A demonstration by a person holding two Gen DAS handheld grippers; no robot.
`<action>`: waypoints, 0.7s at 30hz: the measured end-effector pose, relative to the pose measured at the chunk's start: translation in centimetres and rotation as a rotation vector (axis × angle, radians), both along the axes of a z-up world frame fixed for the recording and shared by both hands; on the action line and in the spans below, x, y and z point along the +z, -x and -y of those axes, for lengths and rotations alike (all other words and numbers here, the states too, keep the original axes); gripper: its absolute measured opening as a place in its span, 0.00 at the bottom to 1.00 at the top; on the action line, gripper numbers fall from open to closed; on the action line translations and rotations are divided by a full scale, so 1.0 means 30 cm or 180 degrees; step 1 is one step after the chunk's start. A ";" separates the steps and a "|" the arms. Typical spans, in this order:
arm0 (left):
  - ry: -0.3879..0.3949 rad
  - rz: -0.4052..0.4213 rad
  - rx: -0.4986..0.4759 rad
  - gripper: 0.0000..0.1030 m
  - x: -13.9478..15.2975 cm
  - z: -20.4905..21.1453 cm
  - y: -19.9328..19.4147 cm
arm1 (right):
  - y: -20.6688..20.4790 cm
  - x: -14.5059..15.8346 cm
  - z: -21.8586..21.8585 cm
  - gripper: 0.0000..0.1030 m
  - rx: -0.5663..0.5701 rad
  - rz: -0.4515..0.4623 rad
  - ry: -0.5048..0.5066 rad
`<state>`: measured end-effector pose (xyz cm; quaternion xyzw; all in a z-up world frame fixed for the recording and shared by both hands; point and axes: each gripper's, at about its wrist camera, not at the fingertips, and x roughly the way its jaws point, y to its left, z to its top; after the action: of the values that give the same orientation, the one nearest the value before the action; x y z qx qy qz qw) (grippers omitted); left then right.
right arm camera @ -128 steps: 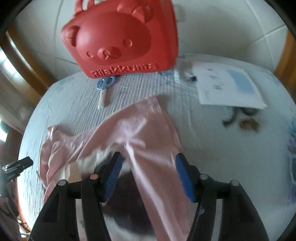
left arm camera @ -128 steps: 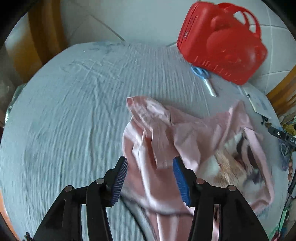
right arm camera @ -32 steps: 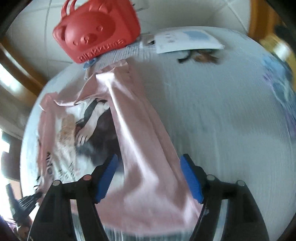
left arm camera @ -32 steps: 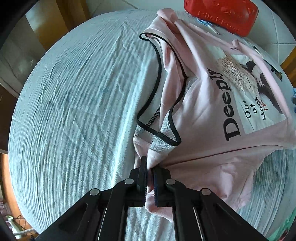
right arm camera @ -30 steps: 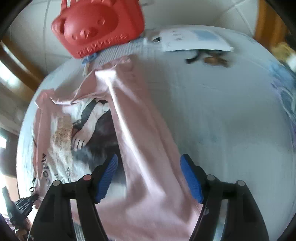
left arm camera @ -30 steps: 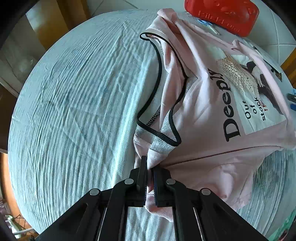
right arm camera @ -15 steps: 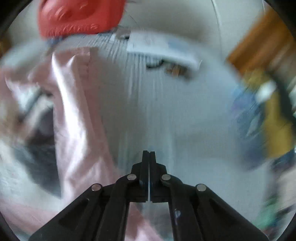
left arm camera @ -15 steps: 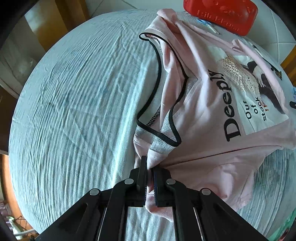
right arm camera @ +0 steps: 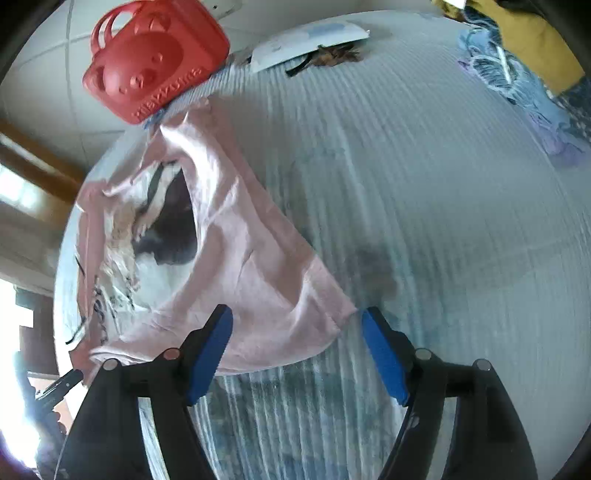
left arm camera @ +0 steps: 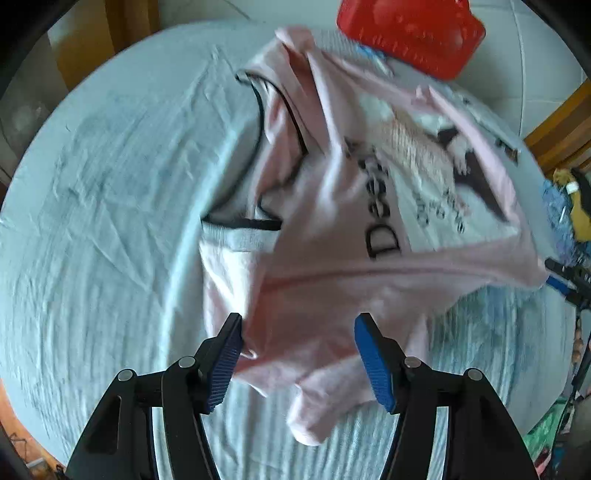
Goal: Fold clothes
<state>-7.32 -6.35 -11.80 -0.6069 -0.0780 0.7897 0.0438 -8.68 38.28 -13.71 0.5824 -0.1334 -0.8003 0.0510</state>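
Observation:
A pink T-shirt [left arm camera: 332, 229] with a black-trimmed collar and a printed picture with the word "Deeply" lies spread on the pale blue bed sheet [left arm camera: 92, 221]. My left gripper [left arm camera: 301, 354] hangs over the shirt's near shoulder and sleeve; its jaws are opening and the cloth lies loose between the blue pads, not pressed. In the right wrist view the same pink T-shirt [right arm camera: 229, 258] lies to the left. My right gripper [right arm camera: 297, 347] is above its near corner with jaws opening; the hem lies between the pads untouched.
A red bear-faced plastic case [left arm camera: 410, 33] [right arm camera: 155, 59] stands at the far edge of the bed with blue scissors beside it. Papers [right arm camera: 306, 40], a dark hair tie and a pile of blue and yellow clothes [right arm camera: 524, 55] lie at the far right. White tiled wall behind.
My left gripper has let go of the shirt's shoulder and opened, and the cloth has dropped. My right gripper, shut half a second ago, has opened and swung back over the shirt's corner.

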 end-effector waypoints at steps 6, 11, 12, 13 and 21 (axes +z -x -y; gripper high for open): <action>0.0403 -0.0076 -0.0251 0.19 -0.063 -0.154 -0.054 | -0.010 -0.018 0.131 0.11 0.0327 -0.0039 -0.0701; 0.0229 -0.0101 -0.0313 0.06 0.014 -0.143 -0.078 | -0.060 0.079 0.142 0.09 0.0281 -0.0265 -0.0819; 0.0191 -0.0101 -0.0359 0.06 0.035 -0.140 -0.092 | -0.077 0.104 0.135 0.09 0.0268 -0.0308 -0.0835; 0.0177 -0.0099 -0.0409 0.06 0.050 -0.141 -0.105 | -0.093 0.127 0.127 0.09 0.0259 -0.0318 -0.0851; 0.0142 0.0356 -0.0892 0.06 0.007 -0.080 -0.222 | -0.222 0.032 -0.057 0.06 -0.0014 0.0282 -0.1008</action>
<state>-0.66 -3.95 -11.58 -0.6558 0.0227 0.7423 0.1356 -2.02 39.98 -12.75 0.6176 -0.0089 -0.7849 -0.0491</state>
